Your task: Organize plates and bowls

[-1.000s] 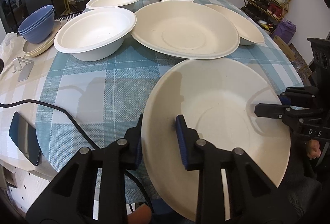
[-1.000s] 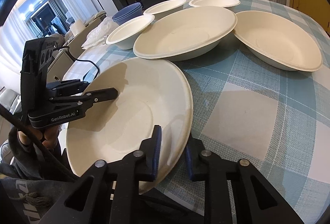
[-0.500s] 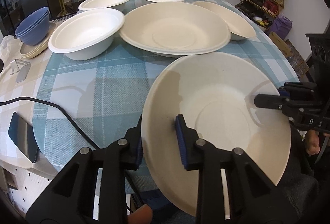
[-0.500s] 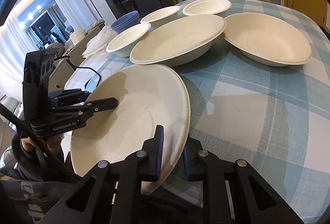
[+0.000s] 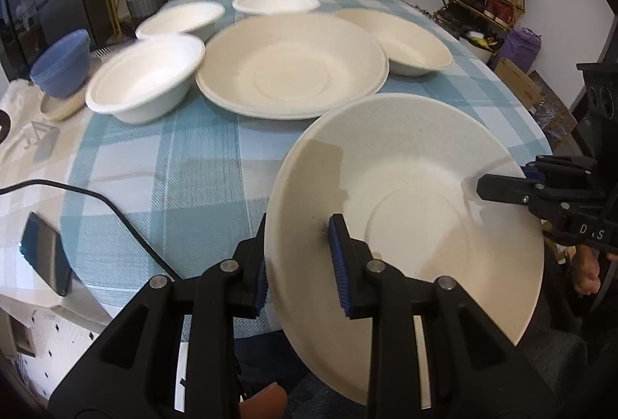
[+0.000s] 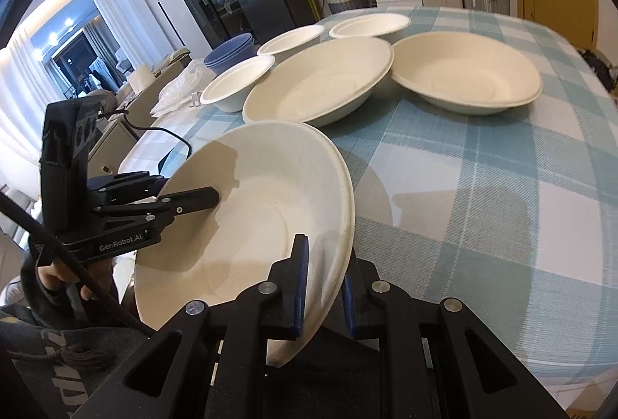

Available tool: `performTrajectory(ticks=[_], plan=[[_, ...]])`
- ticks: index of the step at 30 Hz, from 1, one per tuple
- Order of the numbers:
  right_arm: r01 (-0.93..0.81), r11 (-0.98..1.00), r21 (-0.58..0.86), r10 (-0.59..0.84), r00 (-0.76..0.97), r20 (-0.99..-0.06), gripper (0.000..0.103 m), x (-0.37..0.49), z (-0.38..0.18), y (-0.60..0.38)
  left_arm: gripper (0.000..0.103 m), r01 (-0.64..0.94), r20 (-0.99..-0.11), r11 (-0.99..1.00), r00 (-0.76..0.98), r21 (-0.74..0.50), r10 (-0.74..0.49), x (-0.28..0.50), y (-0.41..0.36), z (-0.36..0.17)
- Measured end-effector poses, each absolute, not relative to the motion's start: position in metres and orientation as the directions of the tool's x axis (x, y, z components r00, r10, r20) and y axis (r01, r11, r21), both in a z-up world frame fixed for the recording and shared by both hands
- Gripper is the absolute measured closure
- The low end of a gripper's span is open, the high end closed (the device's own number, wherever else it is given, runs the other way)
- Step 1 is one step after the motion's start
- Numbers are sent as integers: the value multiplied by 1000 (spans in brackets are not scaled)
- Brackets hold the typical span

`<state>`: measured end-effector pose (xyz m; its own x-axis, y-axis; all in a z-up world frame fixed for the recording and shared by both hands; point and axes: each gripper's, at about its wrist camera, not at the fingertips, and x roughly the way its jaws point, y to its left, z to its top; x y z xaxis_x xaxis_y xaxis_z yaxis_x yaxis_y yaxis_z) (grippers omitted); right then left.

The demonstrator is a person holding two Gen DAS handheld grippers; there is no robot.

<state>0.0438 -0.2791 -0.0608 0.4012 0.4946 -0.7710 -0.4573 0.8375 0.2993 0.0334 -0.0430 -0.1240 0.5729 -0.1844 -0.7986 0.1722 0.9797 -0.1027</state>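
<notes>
Both grippers clamp one cream deep plate (image 5: 409, 195) between them: the left gripper (image 5: 299, 260) pinches its near-left rim, one blue pad inside the well and one under the lip, while the right gripper (image 6: 322, 282) bites the opposite rim the same way. Each pair of jaws stands narrow, closed onto the plate's edge.

Compared with a second ago, the plate sits higher and more tilted, its far edge raised toward the rest of the crockery, and the table's checked cloth (image 5: 162, 164) shows more broadly beneath and ahead of the jaws. The plate now hangs clear of the cloth at the table's near edge, carried by the two grips alone.

Ahead of the jaws lies a matching large deep plate (image 5: 291, 65), with a smaller cream bowl (image 5: 405, 42) beyond it to the right and three white bowls (image 5: 145, 77) to its left and behind. A stack of blue bowls (image 5: 61, 61) stands far left.

The lift suggests the plate is on its way forward, most likely to nest in the matching plate, which would begin the stacking. Little sorting appears done, as the other dishes lie singly.
</notes>
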Motion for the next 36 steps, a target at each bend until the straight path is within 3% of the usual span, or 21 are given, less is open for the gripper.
performTrajectory(ticks=[12, 36], plan=[[-494, 829, 263, 504, 455, -734, 87, 38, -27, -276, 78, 113, -705, 992, 699, -57, -120, 15, -42, -79], [-505, 839, 205, 471, 483, -738, 87, 91, -12, -252, 77, 16, -675, 999, 737, -35, -35, 57, -27, -62]])
